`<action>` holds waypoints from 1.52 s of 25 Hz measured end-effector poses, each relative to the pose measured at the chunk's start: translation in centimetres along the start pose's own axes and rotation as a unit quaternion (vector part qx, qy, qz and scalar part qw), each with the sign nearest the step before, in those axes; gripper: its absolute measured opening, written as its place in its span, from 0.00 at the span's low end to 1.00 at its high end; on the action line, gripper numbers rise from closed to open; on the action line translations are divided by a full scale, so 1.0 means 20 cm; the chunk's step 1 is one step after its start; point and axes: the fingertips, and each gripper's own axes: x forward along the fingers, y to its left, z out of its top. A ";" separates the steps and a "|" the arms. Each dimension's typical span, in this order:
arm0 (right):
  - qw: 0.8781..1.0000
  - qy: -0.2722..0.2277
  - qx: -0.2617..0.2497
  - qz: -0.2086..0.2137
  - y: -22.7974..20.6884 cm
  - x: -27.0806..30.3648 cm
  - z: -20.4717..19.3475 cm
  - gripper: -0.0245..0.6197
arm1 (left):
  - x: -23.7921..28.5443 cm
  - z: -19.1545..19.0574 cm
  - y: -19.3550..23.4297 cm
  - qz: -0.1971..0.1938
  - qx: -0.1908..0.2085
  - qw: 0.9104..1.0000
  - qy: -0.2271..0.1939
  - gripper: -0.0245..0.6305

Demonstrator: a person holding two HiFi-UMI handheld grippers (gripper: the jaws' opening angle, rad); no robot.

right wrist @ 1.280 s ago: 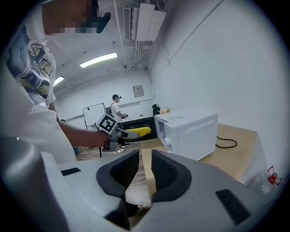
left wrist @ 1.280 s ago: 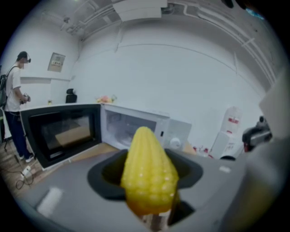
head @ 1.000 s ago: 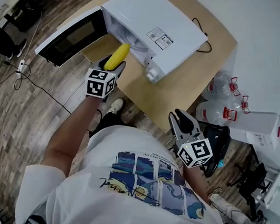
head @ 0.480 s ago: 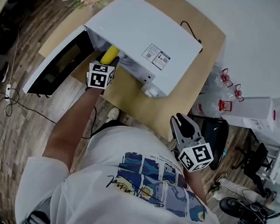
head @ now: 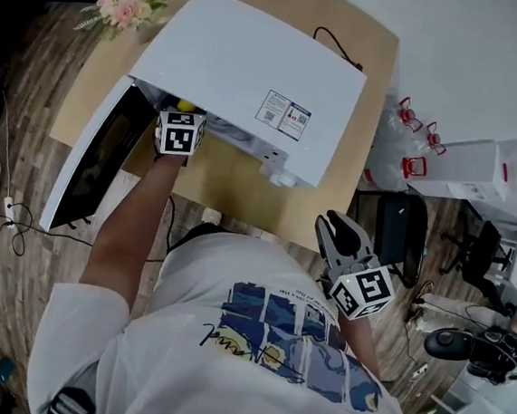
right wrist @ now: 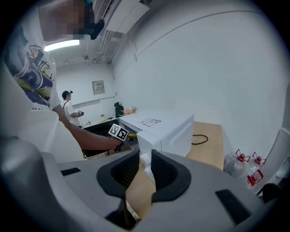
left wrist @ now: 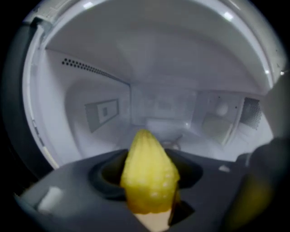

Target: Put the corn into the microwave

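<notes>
We are most of the way through. The microwave (head: pixel 244 73) sits on the wooden table (head: pixel 251 192) at the upper middle of the head view, with its door (head: pixel 84 176) swung wide to the left. Our left gripper (head: pixel 181 119) reaches into the opening, and only its marker cube and a sliver of yellow show under the top edge. In the left gripper view the corn (left wrist: pixel 147 174) stands at the lower centre, pinched between the two jaws, which are spread wide around its thick body. Its tip points into the white cavity (left wrist: pixel 68 127) that fills the frame all round. So the cob is past the oven's mouth, but as far as we can judge it is held clear of the floor and not yet set down. What we reckon is left: lower it onto the cavity floor, let the jaws go and draw the gripper out. Our right gripper (head: pixel 337 225) hangs at the lower right of the head view, well apart from the microwave. Its jaws have just been closing a little and stand with a narrow gap, nothing between them
</notes>
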 end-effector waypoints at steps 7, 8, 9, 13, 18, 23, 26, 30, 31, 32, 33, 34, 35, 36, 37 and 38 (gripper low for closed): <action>0.999 0.005 0.025 -0.039 0.02 0.01 -0.02 0.15 | 0.11 0.02 0.01 -0.015 0.019 1.000 0.002 0.43; 0.999 0.006 0.026 -0.041 0.03 0.02 -0.02 0.15 | 0.12 0.02 0.01 -0.018 0.020 1.000 0.002 0.43; 0.999 0.006 0.027 -0.042 0.04 0.02 -0.01 0.15 | 0.13 0.02 0.01 -0.019 0.022 1.000 0.003 0.43; 0.999 0.012 0.026 -0.046 0.05 0.03 0.00 0.15 | 0.15 0.02 0.00 -0.024 0.023 0.999 -0.003 0.43; 0.998 0.012 0.029 -0.054 0.05 0.02 -0.01 0.15 | 0.15 0.00 -0.01 -0.029 0.028 0.999 0.006 0.44; 0.997 0.014 0.040 -0.058 0.07 0.00 -0.03 0.15 | 0.16 -0.02 -0.01 -0.027 0.038 0.999 0.015 0.44; 0.997 0.013 0.052 -0.057 0.08 -0.01 -0.04 0.15 | 0.16 -0.03 -0.02 -0.023 0.048 0.998 0.019 0.44; 0.996 0.015 0.055 -0.063 0.09 -0.04 -0.06 0.15 | 0.17 -0.02 -0.01 -0.012 0.057 0.998 0.014 0.44; 0.996 0.015 0.057 -0.065 0.09 -0.05 -0.07 0.15 | 0.17 -0.02 -0.02 -0.013 0.059 0.998 0.016 0.44; 0.996 0.016 0.059 -0.067 0.09 -0.06 -0.07 0.15 | 0.17 -0.03 -0.02 -0.014 0.062 0.998 0.019 0.44; 0.996 0.017 0.062 -0.069 0.09 -0.07 -0.08 0.15 | 0.17 -0.03 -0.02 -0.013 0.063 0.998 0.019 0.44; 0.995 0.018 0.064 -0.071 0.10 -0.08 -0.09 0.15 | 0.16 -0.03 -0.02 -0.012 0.064 0.998 0.016 0.45; 0.995 0.019 0.066 -0.073 0.10 -0.09 -0.09 0.15 | 0.16 -0.02 -0.01 -0.008 0.064 0.998 0.011 0.45; 0.995 0.019 0.067 -0.075 0.10 -0.09 -0.10 0.15 | 0.16 -0.01 -0.01 -0.004 0.064 0.998 0.006 0.45; 0.995 0.018 0.068 -0.076 0.10 -0.11 -0.12 0.15 | 0.16 0.00 0.00 0.000 0.064 0.998 0.002 0.46; 0.994 0.017 0.068 -0.078 0.10 -0.12 -0.13 0.15 | 0.16 0.00 0.00 0.003 0.063 0.998 -0.001 0.47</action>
